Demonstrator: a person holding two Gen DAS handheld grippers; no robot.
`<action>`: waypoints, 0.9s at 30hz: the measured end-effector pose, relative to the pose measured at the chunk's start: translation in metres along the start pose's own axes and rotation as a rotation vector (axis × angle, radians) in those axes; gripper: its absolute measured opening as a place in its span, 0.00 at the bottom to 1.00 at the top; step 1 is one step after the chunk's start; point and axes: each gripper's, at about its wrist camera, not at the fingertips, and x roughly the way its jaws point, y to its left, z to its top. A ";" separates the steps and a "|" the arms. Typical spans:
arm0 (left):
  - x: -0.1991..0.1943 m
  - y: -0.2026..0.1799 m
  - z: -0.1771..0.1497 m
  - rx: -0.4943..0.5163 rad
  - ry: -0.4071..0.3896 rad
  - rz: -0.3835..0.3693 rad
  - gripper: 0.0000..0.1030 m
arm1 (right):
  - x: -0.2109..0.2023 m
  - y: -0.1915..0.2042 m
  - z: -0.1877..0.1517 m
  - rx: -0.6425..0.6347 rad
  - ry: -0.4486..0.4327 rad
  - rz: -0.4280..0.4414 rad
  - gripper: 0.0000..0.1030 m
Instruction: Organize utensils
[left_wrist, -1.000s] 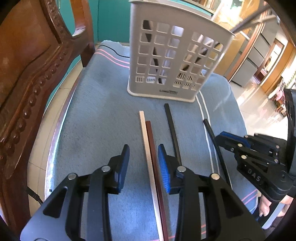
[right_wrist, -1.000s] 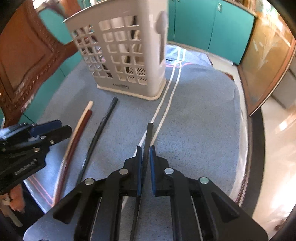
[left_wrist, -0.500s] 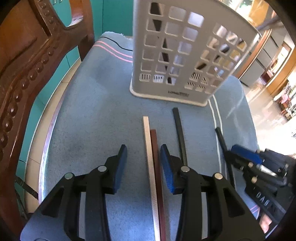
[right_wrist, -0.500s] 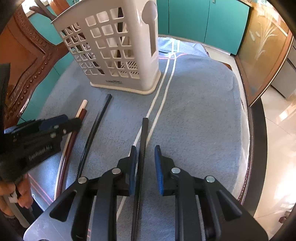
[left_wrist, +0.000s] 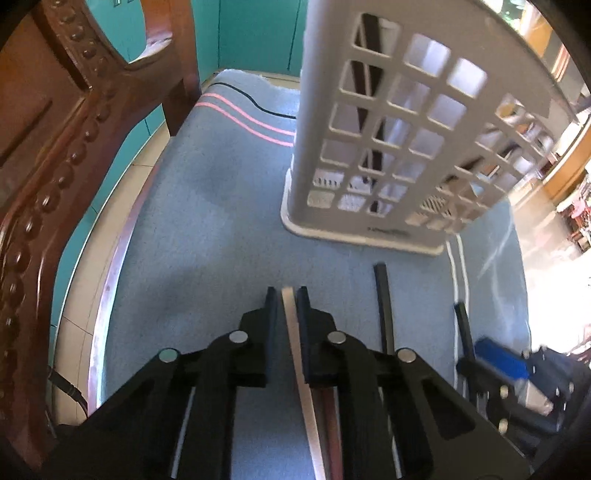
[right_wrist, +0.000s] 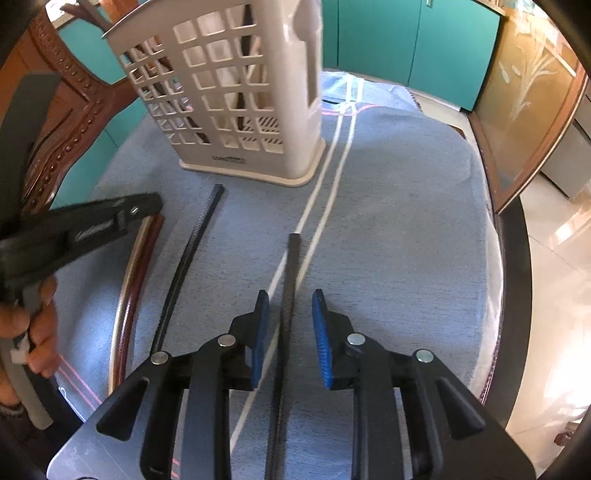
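Observation:
A white slotted utensil basket (left_wrist: 388, 129) (right_wrist: 240, 92) stands upright on the blue towel, with several sticks inside it. My left gripper (left_wrist: 286, 291) (right_wrist: 147, 206) points down at the towel. Its jaws are closing on the tip of a white chopstick (left_wrist: 291, 321) (right_wrist: 127, 280), and the pads sit tight against it. A brown chopstick (left_wrist: 328, 417) (right_wrist: 146, 258) lies right beside the white one, partly under the right finger. One black chopstick (left_wrist: 384, 306) (right_wrist: 199, 229) lies loose on the towel. My right gripper (right_wrist: 288, 295) (left_wrist: 476, 354) is open. A second black chopstick (right_wrist: 291, 266) (left_wrist: 463, 328) lies untouched between its pads.
The blue towel (left_wrist: 203, 240) (right_wrist: 388, 203) covers a round table whose dark edge (right_wrist: 517, 277) curves on the right. A carved wooden chair (left_wrist: 55, 147) (right_wrist: 74, 103) stands close on the left. A person's hand (right_wrist: 37, 325) holds the left gripper's handle. Teal cabinets stand behind.
My left gripper moved forward toward the basket and its jaws closed in on the white chopstick. My right gripper's jaws opened off the black chopstick, which stays on the towel.

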 end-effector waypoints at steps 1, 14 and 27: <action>-0.004 0.000 -0.004 0.005 -0.003 0.004 0.12 | 0.000 -0.001 0.001 0.001 0.001 -0.005 0.23; -0.013 -0.011 -0.039 0.090 0.025 0.083 0.36 | 0.004 0.016 0.001 -0.051 0.001 -0.069 0.27; -0.034 -0.030 -0.065 0.076 -0.052 0.021 0.07 | -0.006 0.038 0.004 -0.036 -0.056 0.002 0.06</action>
